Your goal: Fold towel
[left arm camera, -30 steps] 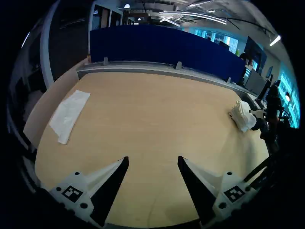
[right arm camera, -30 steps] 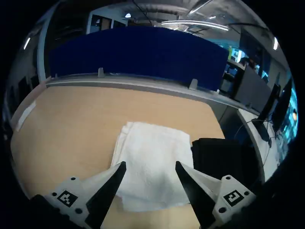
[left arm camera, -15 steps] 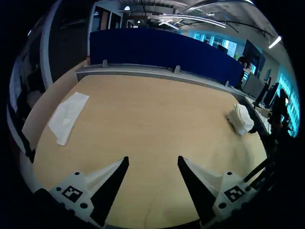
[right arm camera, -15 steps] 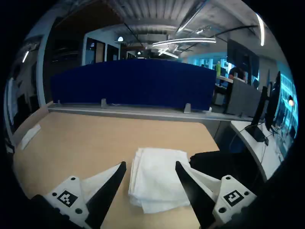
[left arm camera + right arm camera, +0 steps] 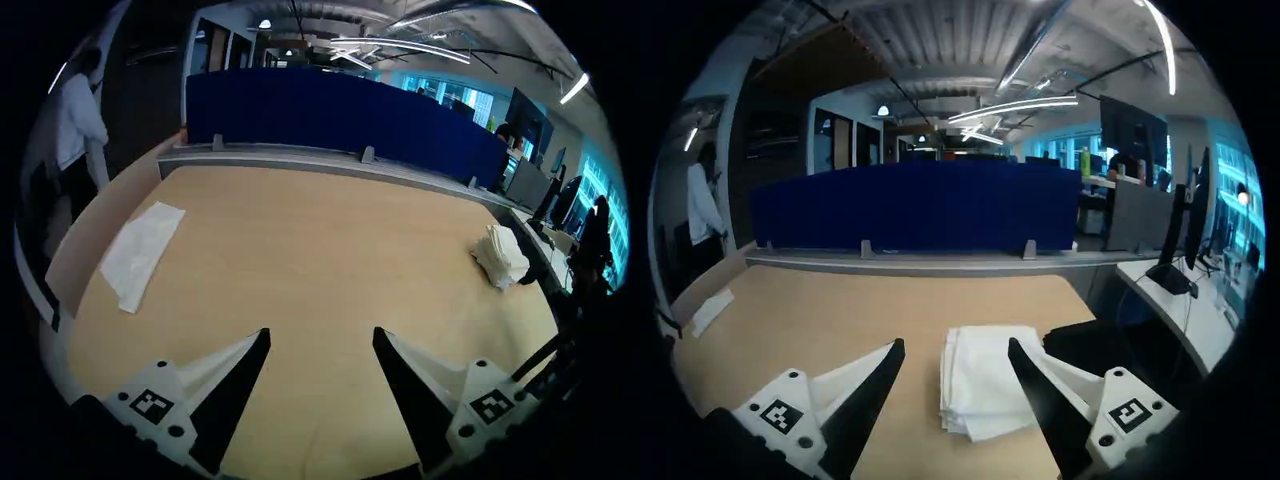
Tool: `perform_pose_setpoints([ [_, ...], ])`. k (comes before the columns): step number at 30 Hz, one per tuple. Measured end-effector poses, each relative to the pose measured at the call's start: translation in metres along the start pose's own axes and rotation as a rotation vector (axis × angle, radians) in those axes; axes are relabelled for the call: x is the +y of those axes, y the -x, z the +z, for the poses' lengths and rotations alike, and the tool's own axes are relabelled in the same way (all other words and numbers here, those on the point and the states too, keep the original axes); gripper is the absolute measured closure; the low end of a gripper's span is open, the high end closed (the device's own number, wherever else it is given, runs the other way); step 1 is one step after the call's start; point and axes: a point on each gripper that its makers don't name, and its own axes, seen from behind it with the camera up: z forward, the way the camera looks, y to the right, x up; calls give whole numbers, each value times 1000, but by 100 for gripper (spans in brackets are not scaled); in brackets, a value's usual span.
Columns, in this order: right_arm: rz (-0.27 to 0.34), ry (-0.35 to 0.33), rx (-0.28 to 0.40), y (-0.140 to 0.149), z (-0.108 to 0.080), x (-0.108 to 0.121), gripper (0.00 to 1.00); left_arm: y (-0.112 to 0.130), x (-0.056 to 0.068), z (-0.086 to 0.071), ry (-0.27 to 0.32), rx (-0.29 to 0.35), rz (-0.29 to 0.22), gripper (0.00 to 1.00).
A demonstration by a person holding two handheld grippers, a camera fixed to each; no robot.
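Left gripper [image 5: 320, 330]: fingers spread wide, empty, above wooden table [image 5: 320, 232]. Right gripper [image 5: 954, 342]: fingers apart, gripping nothing. Folded towel [image 5: 984, 380] on table just ahead, between its tips. Flat towel [image 5: 142, 248] far left. Blue partition [image 5: 336, 108] behind table. Person [image 5: 76, 120] standing at left.
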Motion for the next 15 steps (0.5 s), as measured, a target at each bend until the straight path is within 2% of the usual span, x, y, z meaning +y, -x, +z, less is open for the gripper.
perform_pose_setpoints([
  [6, 0, -13, 20, -7, -8, -13, 0, -1, -2, -3, -7, 11, -5, 5],
  [15, -19, -65, 67, -25, -25, -49, 0, -11, -6, -4, -26, 55, -24, 5],
])
